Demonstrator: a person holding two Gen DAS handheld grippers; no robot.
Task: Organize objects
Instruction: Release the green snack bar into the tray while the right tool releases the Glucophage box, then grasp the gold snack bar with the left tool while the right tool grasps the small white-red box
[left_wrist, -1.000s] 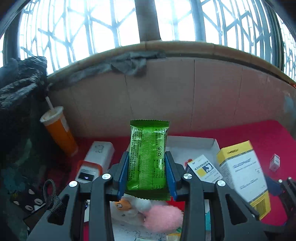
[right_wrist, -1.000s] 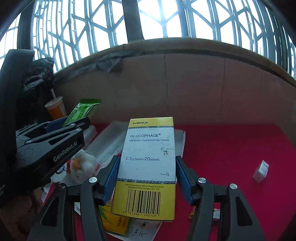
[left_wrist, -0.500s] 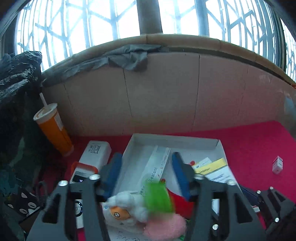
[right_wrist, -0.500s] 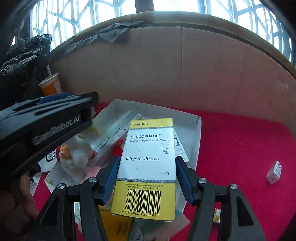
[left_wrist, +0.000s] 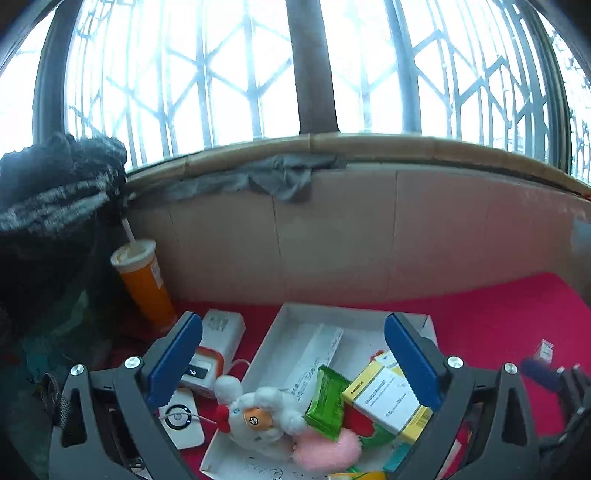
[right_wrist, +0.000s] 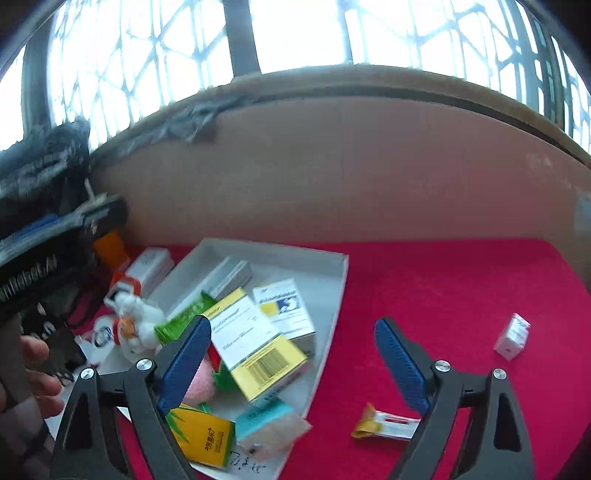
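My left gripper (left_wrist: 293, 363) hangs over the white tray (left_wrist: 354, 310), its jaws opening wide with nothing between them. The green snack packet (left_wrist: 327, 397) lies loose in the tray, leaning on a white plush toy (left_wrist: 258, 413). Beside it lies the yellow-and-white Glucophage box (left_wrist: 388, 397). My right gripper (right_wrist: 295, 365) is over the tray's right rim (right_wrist: 340, 295), its jaws also opening and holding nothing. The Glucophage box (right_wrist: 255, 339) rests tilted on other items below its left finger. The green packet (right_wrist: 188, 312) lies just beyond.
The tray also holds a blue-and-white box (right_wrist: 286, 308), a teal box (right_wrist: 269, 424) and a yellow-green box (right_wrist: 201, 435). A small white box (right_wrist: 513, 336) and a sachet (right_wrist: 384, 424) lie on the red cloth. An orange cup (left_wrist: 142, 280) and white device (left_wrist: 218, 343) stand left.
My left gripper let go of the green packet, which fell into the tray. My right gripper released the Glucophage box, which now lies in the tray. Both sets of jaws spread wide.
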